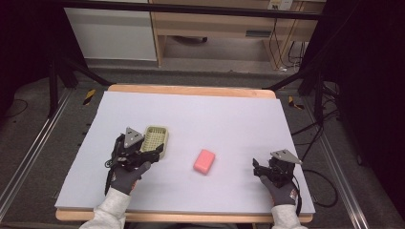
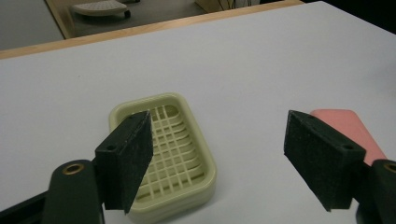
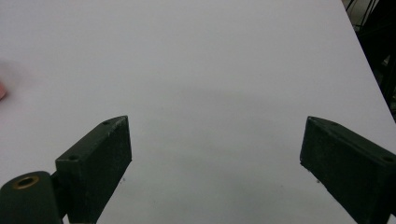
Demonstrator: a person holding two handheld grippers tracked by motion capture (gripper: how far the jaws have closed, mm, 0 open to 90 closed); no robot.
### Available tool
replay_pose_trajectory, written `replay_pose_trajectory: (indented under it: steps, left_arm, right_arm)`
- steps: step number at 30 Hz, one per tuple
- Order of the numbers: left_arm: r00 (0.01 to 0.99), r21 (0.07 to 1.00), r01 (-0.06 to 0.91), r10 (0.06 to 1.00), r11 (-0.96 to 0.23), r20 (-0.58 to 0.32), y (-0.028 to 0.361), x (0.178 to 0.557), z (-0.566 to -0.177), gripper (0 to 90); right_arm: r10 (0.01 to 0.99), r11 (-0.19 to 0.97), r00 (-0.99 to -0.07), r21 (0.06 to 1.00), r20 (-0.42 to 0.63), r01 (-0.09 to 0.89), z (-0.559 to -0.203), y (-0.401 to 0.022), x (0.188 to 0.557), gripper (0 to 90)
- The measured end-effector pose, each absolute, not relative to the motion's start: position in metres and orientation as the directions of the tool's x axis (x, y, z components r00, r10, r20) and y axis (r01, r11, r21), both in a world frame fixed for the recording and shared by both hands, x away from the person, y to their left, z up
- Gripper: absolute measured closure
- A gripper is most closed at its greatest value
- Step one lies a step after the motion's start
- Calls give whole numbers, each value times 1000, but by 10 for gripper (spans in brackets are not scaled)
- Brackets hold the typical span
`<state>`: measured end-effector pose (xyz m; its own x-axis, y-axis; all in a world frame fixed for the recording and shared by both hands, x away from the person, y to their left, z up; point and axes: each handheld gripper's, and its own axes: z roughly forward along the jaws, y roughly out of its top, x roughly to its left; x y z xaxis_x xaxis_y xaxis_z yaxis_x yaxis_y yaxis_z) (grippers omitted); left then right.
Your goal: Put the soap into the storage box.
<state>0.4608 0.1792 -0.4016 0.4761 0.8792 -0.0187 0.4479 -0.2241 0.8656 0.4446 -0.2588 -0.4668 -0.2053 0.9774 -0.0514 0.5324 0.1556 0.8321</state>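
Note:
A pale yellow-green soap dish (image 1: pixel 156 139) (image 2: pixel 166 154) with a slotted grid bottom lies left of the table's middle. A pink bar of soap (image 1: pixel 204 161) (image 2: pixel 346 129) lies apart from it, to its right. My left gripper (image 1: pixel 143 151) (image 2: pixel 219 158) hovers at the dish's near side, open, with its left pad in front of the dish and its right pad partly hiding the soap. My right gripper (image 1: pixel 260 168) (image 3: pixel 215 163) is open over bare table near the front right, with nothing between its jaws. A sliver of the pink soap (image 3: pixel 2 91) touches that view's left edge.
The table is covered by a light grey sheet (image 1: pixel 229 119) with a wooden rim (image 1: pixel 191 89) at the far edge. Beyond it stand wooden furniture (image 1: pixel 229 24) and dark stand legs (image 1: pixel 296 71). A gloved hand holds each gripper.

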Motion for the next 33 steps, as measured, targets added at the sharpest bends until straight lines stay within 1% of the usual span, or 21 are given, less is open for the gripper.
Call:
replay_pose_trajectory:
  steps: [5, 8, 12, 33]
  left_arm:
    - [484, 865, 448, 875, -226, -23, 172, 462, -402, 235]
    - [494, 860, 446, 870, -248, -5, 164, 464, -404, 235]
    - [505, 858, 451, 863, -247, -17, 156, 466, -406, 235]
    - [569, 840, 450, 822, -302, -10, 111, 471, -413, 236]
  right_arm:
    - [978, 155, -202, 831, -52, 535, -467, -259, 445, 92]
    - [978, 155, -202, 831, -52, 535, -467, -259, 445, 92]
    - [978, 156, -200, 830, -55, 536, -468, -259, 445, 92]
    - [978, 155, -200, 833, -54, 532, -467, -259, 444, 93]
